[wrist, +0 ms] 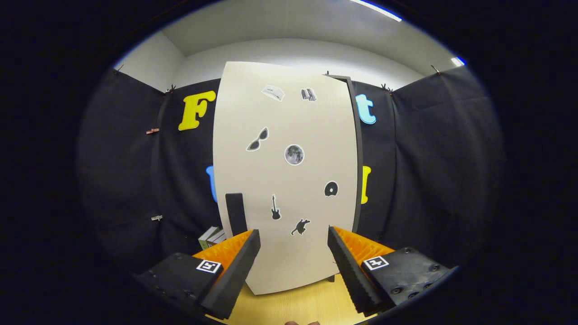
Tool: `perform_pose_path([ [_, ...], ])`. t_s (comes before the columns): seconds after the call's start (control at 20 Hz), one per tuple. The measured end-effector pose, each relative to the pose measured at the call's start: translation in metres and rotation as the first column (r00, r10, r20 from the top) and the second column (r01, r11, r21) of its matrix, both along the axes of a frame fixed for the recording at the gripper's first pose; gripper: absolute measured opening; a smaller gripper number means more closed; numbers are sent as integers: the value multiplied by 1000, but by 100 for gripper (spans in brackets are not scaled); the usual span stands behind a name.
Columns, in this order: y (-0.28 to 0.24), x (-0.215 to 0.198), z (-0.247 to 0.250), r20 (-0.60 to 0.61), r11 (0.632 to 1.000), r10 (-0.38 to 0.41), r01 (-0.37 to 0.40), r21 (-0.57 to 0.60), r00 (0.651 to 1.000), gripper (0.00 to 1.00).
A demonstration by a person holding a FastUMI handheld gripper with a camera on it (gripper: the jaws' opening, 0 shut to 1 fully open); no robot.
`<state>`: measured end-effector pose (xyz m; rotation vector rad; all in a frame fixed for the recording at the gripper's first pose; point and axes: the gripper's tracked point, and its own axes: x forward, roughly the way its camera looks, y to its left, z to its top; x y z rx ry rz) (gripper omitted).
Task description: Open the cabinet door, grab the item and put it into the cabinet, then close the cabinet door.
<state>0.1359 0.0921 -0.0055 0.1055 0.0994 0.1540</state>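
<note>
Ahead of the spread, empty gripper (293,253), the door (284,171) stands shut; its handle (235,213) is near-left, the item (211,236) just left. Approach off-line and your finger may slip off the handle.

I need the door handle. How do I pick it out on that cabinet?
Find the tall cream cabinet door ahead of the open gripper. Go to its lower left edge, just above the left finger: the handle is the plain black upright bar there, unlike the small stickers scattered around it.
</note>
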Motion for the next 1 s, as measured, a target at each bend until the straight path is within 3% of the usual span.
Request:
perform_pose_path([
  [1.0,2,-1,-4,-1,999,10,-10,-39,1000,98],
])
